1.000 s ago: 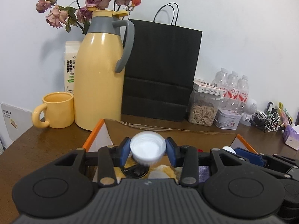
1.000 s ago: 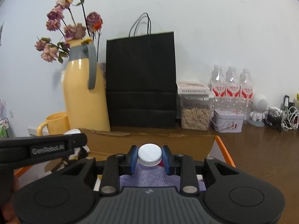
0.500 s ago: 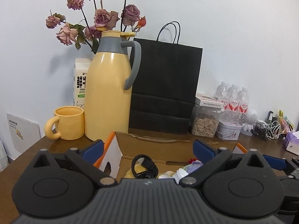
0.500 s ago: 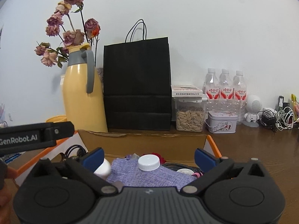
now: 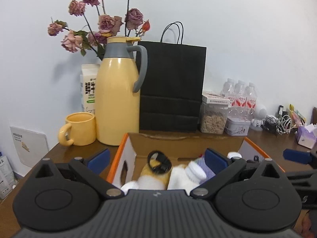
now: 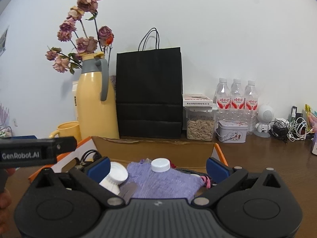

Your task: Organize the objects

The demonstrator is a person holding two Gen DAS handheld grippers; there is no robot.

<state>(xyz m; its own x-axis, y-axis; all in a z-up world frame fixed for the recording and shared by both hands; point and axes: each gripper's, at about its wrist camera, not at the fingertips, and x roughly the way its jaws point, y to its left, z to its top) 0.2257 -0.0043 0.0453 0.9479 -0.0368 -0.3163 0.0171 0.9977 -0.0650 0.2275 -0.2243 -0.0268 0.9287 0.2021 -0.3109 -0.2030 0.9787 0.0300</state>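
Note:
An open cardboard box (image 5: 184,145) with orange flaps stands on the brown table. In it lie a white bottle (image 5: 188,175), a yellow plush thing with a black cable coil (image 5: 159,163) and a purple cloth. My left gripper (image 5: 156,159) is open and empty above the box's left part. In the right wrist view the box (image 6: 154,151) holds the white bottle (image 6: 116,176), the purple cloth (image 6: 162,182) and a white-capped bottle (image 6: 160,164). My right gripper (image 6: 157,166) is open and empty above them. The left gripper's arm (image 6: 35,152) shows at the left.
Behind the box stand a yellow thermos (image 5: 117,99) with dried roses, a yellow mug (image 5: 79,129), a milk carton (image 5: 88,91), a black paper bag (image 5: 171,87), a seed jar (image 5: 214,117), a tin (image 5: 237,126), three water bottles (image 5: 240,97) and tangled cables (image 5: 279,122).
Both grippers were each shut on a white-capped bottle a second ago. Both have opened, left the bottles in the box and drawn up and back.

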